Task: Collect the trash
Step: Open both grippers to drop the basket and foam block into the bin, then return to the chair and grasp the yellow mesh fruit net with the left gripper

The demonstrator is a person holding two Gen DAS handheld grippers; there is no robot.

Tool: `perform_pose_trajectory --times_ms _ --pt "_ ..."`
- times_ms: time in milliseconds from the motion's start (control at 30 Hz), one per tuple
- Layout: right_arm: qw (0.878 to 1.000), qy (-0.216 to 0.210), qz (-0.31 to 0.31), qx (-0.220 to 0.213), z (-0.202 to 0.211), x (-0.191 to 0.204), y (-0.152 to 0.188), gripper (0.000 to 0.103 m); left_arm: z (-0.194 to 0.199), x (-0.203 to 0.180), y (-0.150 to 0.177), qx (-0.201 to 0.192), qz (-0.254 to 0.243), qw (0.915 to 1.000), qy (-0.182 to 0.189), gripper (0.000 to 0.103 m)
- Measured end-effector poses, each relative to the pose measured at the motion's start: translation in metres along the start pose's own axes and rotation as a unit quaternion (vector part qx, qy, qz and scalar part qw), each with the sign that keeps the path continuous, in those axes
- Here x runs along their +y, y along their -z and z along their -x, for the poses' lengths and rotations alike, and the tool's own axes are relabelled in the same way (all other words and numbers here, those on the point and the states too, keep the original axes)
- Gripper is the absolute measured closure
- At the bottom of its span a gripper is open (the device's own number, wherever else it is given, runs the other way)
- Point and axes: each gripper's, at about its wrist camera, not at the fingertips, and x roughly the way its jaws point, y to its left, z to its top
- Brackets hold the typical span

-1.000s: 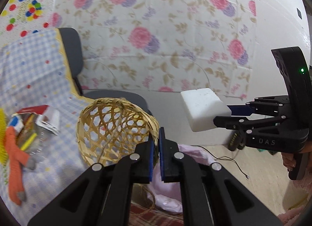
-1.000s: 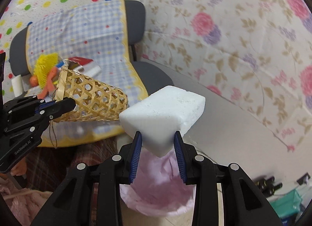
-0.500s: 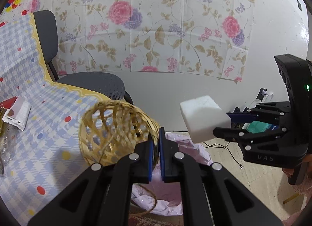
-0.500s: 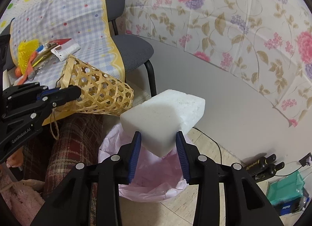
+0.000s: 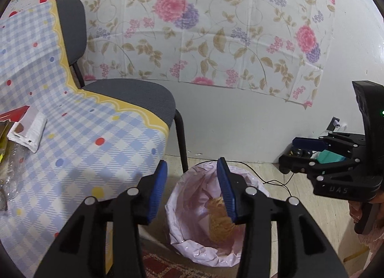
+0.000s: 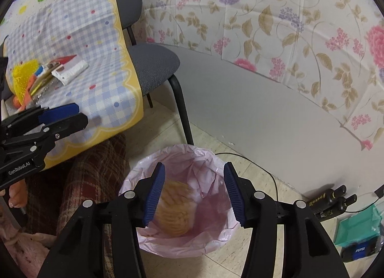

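Done: I see the woven bamboo basket (image 6: 174, 208) inside the pink-lined bin (image 6: 211, 242). Both tools, left (image 5: 192, 192) and right (image 6: 194, 192), are opening, nothing between them. Left: the wrappers and white carton (image 6: 69, 71) at the worktop's (image 6: 105, 90) near edge.

Table (image 6: 112, 100): covered by a blue-and-white checked cloth with coloured dots and a scalloped yellow border.
On table, far left: a white-and-red carton (image 6: 69, 72) lying flat; beside it a yellow bristly item (image 6: 22, 78), an orange item partly hidden, and a clear plastic bottle (image 5: 9, 172), touching in one cluster.
Floor (image 6: 276, 249): pale tiles.
On floor: bin with pink liner (image 6: 189, 155), just beside the table edge; black cable (image 6: 268, 172) behind it; two dark bottles (image 6: 328, 200) by the wall; teal box (image 6: 357, 227) near them.
Chair (image 5: 134, 95): grey seat, standing against the table.
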Motion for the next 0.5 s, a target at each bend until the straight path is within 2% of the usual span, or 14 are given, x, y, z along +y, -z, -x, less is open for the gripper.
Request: perform_pose_trajectory --times_ms 100,233,500 --pt "1.000 -0.016 -0.007 -0.008 0.008 0.005 -0.005 0.051 0.012 0.009 0.002 0.004 0.009 0.9996 -0.025 0.061" --pt "0.998 -0.067 -0.015 -0.004 0.010 0.022 -0.016 0.048 0.033 0.027 0.011 0.016 0.041 0.9973 -0.059 0.059" --pt "0.991 -0.122 0.035 -0.031 0.009 0.081 -0.057 0.048 0.085 0.076 0.017 0.007 0.107 0.9856 -0.131 0.058"
